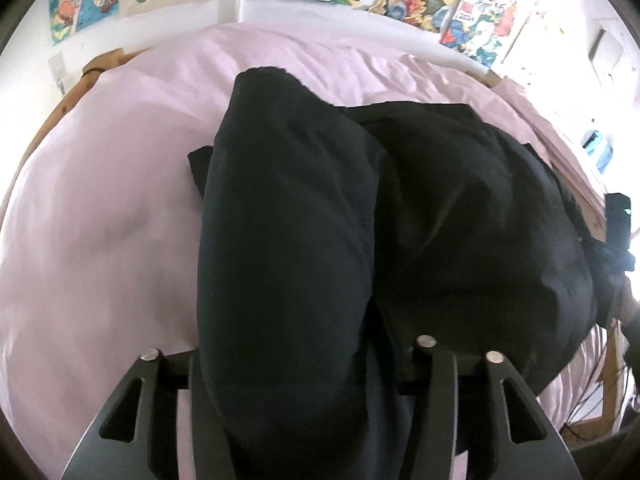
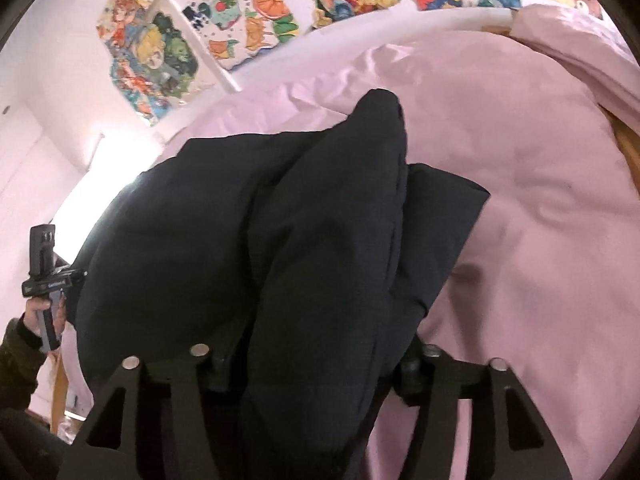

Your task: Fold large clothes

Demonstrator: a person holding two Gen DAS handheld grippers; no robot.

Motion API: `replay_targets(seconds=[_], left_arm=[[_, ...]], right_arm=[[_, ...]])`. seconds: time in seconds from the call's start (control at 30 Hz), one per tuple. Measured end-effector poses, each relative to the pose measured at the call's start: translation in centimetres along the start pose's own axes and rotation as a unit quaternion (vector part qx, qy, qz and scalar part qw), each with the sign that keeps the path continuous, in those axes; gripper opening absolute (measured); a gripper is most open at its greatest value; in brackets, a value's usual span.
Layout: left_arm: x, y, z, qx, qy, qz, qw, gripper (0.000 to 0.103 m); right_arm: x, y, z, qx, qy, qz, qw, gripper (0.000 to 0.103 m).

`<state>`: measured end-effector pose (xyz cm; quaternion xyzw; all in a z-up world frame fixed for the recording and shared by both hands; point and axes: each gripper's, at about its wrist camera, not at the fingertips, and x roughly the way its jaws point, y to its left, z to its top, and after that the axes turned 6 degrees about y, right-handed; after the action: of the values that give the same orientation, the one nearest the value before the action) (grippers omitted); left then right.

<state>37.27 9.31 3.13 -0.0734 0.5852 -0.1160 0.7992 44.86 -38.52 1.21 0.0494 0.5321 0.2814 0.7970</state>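
Jaws of both grippers are closed on folds of the jacket (image 1: 288, 240), each fold rising up the middle of its frame from between the jaws. By the left gripper (image 1: 320, 384) one dark padded fold is held, by the right gripper (image 2: 316, 384) another. The jacket's bulk is spread over the pink bed (image 1: 100, 220) at frame centre. Cartoon posters (image 2: 256, 12) are seen along the top. At the lower left of the right view, the left gripper's handle is gripped by a hand (image 2: 42, 316).
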Motion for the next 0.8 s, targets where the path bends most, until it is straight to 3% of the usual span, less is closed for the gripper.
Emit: replay_targets(seconds=[0.1, 0.33, 0.47, 0.57, 0.63, 0.8], left_arm=[[0.1, 0.7, -0.1, -0.032, 0.0, 0.004, 0.9995, 0.061], [-0.4, 1.7, 0.1, -0.078, 0.012, 0.016, 0.9968, 0.072], [-0.7, 1.3, 0.1, -0.069, 0.012, 0.034, 0.997, 0.076], [-0.9, 0.5, -0.3, -0.057, 0.011, 0.065, 0.9963, 0.093], [-1.0, -0.2, -0.5, -0.05, 0.005, 0.073, 0.996, 0.096], [-2.5, -2.2, -1.5, -0.046, -0.031, 0.1, 0.9934, 0.101]], right_arm=[[-0.5, 0.8, -0.3, -0.01, -0.004, -0.052, 0.999, 0.076], [-0.8, 1.6, -0.3, -0.031, 0.003, -0.097, 0.995, 0.082], [-1.1, 1.8, -0.2, -0.035, -0.008, -0.116, 0.993, 0.087], [-1.5, 2.0, -0.2, -0.037, -0.014, -0.133, 0.99, 0.092], [-1.7, 2.5, -0.3, -0.045, -0.016, -0.164, 0.985, 0.099], [-2.8, 4.3, -0.8, -0.055, -0.026, -0.238, 0.969, 0.103]])
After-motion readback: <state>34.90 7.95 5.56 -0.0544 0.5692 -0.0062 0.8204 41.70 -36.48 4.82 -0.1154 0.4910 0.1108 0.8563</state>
